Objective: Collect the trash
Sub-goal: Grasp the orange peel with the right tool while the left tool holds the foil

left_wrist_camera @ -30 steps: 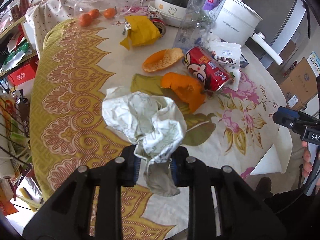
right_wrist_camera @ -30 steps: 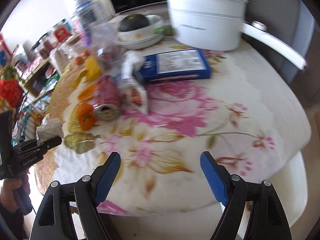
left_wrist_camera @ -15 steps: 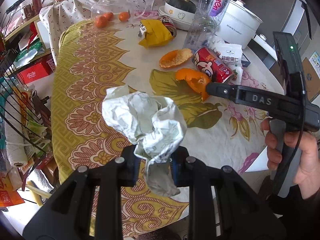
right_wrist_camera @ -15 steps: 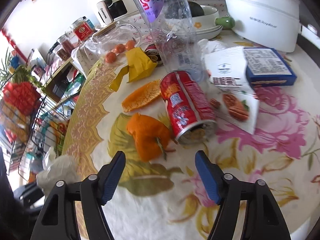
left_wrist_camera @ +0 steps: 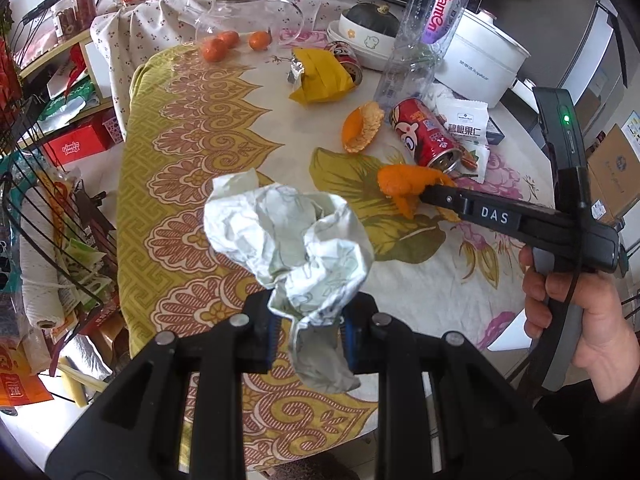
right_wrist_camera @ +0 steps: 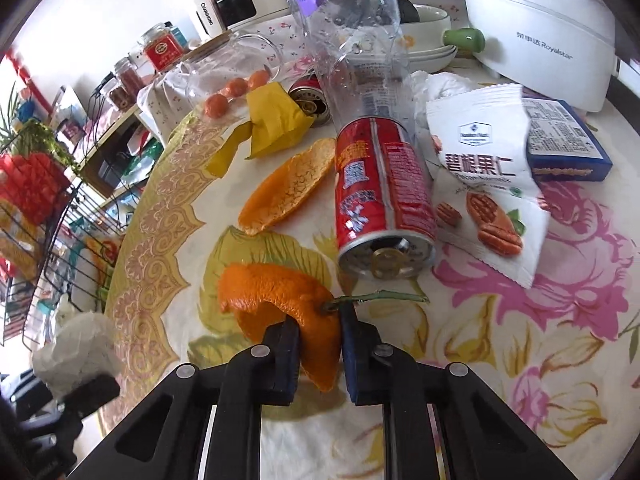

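My left gripper [left_wrist_camera: 306, 332] is shut on a crumpled white paper ball [left_wrist_camera: 288, 240] and holds it above the table's near edge; the ball also shows in the right wrist view [right_wrist_camera: 76, 344]. My right gripper [right_wrist_camera: 318, 344] is shut on a piece of orange peel with a green stem [right_wrist_camera: 288, 300], which rests on the tablecloth; the peel also shows in the left wrist view [left_wrist_camera: 404, 184]. A second orange peel [right_wrist_camera: 288, 188], a red can on its side [right_wrist_camera: 380, 200], a yellow wrapper [right_wrist_camera: 276, 120] and a white nut packet [right_wrist_camera: 484, 184] lie beyond.
An empty clear plastic bottle [right_wrist_camera: 352, 40] stands behind the can. A white electric pot [right_wrist_camera: 540, 28], a blue box [right_wrist_camera: 564, 140], a glass jar on its side [left_wrist_camera: 244, 20] with small oranges [left_wrist_camera: 224, 44] and a second can [left_wrist_camera: 344, 60] sit further back. Wire racks [left_wrist_camera: 48, 208] stand left of the table.
My right gripper moved in over the table to the orange peel and shut on it. My left gripper pulled back from the table with the paper ball.
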A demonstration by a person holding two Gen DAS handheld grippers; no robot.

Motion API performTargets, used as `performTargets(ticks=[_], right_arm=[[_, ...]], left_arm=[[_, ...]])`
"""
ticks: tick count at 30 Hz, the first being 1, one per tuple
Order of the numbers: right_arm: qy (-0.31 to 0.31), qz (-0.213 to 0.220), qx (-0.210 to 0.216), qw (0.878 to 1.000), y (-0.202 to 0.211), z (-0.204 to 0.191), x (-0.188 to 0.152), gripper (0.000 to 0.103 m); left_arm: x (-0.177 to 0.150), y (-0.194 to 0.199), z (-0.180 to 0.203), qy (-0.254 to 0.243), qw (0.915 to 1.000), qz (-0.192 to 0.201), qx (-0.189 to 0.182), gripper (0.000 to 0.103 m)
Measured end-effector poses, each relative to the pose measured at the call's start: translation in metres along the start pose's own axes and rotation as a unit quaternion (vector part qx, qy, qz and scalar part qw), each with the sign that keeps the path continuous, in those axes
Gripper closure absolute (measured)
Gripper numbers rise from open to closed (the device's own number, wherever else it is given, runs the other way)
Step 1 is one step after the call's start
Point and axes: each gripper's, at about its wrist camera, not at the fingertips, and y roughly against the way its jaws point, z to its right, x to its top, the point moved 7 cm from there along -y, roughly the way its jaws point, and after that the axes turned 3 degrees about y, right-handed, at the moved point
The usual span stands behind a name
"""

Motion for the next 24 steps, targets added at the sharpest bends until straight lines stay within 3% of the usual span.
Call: performTargets(ticks=[10, 24], right_arm=[[0.028, 0.013, -0.028, 0.999, 0.069, 0.038, -0.023, 0.086], [0.004, 0.035, -0.088, 0.996, 0.169, 0.136, -0.052, 0.086]], left_arm=[[0.005, 0.020, 0.049, -0.030, 0.9993, 0.010, -0.019, 0.076], [0.003, 0.030, 0.145, -0.088, 0.9951, 0.016, -0.041, 0.076]])
